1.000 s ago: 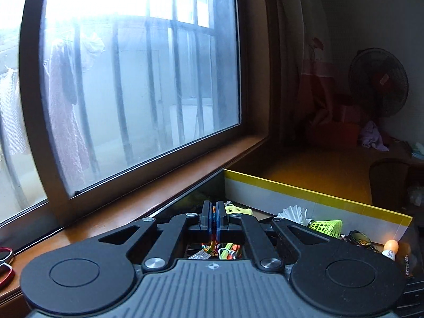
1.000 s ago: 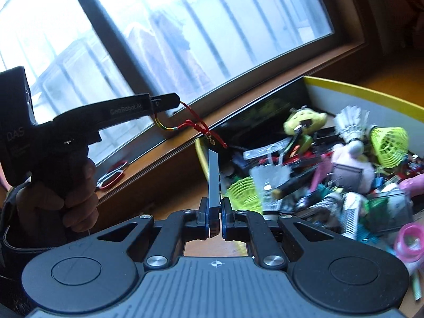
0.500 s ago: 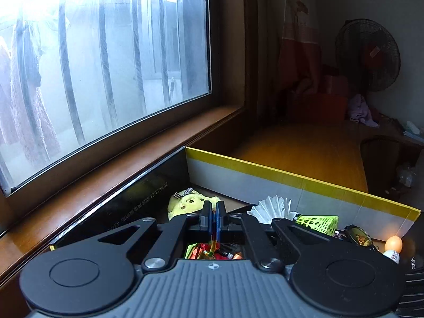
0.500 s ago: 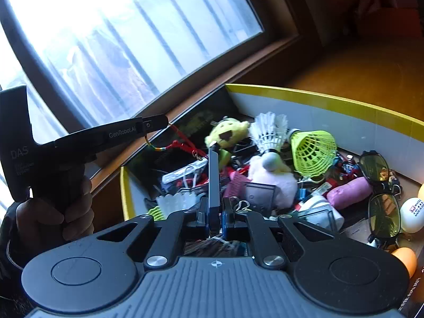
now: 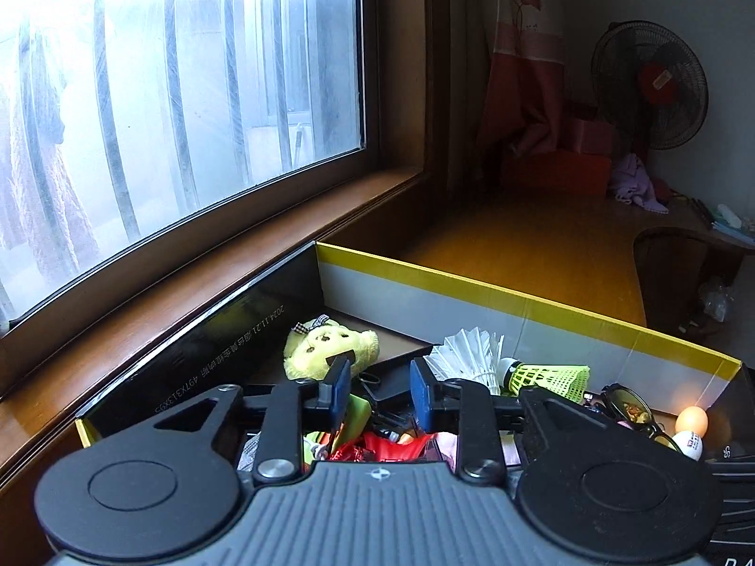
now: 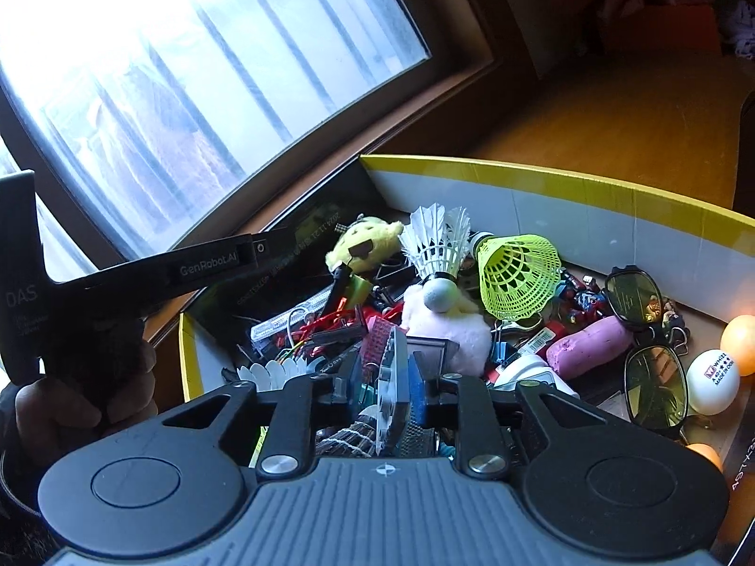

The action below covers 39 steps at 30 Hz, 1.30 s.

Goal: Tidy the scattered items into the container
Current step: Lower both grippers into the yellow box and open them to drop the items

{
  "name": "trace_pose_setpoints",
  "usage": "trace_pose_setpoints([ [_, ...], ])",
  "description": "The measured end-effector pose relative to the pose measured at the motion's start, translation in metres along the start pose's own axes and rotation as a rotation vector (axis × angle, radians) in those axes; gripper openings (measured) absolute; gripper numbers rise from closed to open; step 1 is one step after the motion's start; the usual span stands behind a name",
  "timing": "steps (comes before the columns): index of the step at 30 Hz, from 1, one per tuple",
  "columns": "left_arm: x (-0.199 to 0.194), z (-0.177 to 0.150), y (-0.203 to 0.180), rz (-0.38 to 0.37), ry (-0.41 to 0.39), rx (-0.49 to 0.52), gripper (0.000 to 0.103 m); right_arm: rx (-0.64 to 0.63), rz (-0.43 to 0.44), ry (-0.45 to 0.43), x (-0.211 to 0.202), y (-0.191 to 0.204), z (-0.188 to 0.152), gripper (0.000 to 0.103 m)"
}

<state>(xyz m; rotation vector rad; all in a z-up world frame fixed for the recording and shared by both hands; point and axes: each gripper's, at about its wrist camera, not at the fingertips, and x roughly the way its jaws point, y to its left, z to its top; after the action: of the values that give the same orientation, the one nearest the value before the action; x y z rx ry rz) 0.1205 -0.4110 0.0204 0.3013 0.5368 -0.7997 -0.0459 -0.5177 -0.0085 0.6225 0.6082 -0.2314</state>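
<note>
Left gripper (image 5: 380, 394) hanging open, empty | right gripper (image 6: 384, 384) spreading – grey plate (image 6: 391, 387) leaning on one pad | risk: plate snagging, missing box (image 6: 590, 207)

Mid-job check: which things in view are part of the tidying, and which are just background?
Job:
yellow-rimmed cardboard box
grey flat plate between the right gripper's open jaws
left gripper, open over the box
white feather shuttlecock, yellow plush toy, already inside

Background:
black standing fan
barred window
wooden sill
</note>
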Motion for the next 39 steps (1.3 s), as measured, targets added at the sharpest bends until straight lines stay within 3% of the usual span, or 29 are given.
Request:
trace_pose_setpoints([
  [3,-0.015,-0.004,-0.001,0.002,-0.009,-0.010,0.043,-0.002,-0.005,-0.011,-0.007,0.002,-0.002,0.031],
  [22,-0.086,-0.031,-0.001,0.013,-0.025,-0.052,0.063,-0.027,-0.031,-0.066,-0.044,0.021,-0.027,0.052],
  [27,-0.102,-0.039,0.005,0.023,-0.034,-0.071,0.075,-0.037,-0.041,-0.071,-0.048,0.029,-0.033,0.060],
  [34,-0.138,-0.070,0.027,0.094,-0.034,-0.125,0.083,-0.112,-0.056,-0.096,-0.053,0.052,-0.045,0.072],
  [39,-0.176,-0.104,0.063,0.205,-0.013,-0.203,0.086,-0.217,-0.008,-0.086,-0.048,0.087,-0.056,0.079],
])
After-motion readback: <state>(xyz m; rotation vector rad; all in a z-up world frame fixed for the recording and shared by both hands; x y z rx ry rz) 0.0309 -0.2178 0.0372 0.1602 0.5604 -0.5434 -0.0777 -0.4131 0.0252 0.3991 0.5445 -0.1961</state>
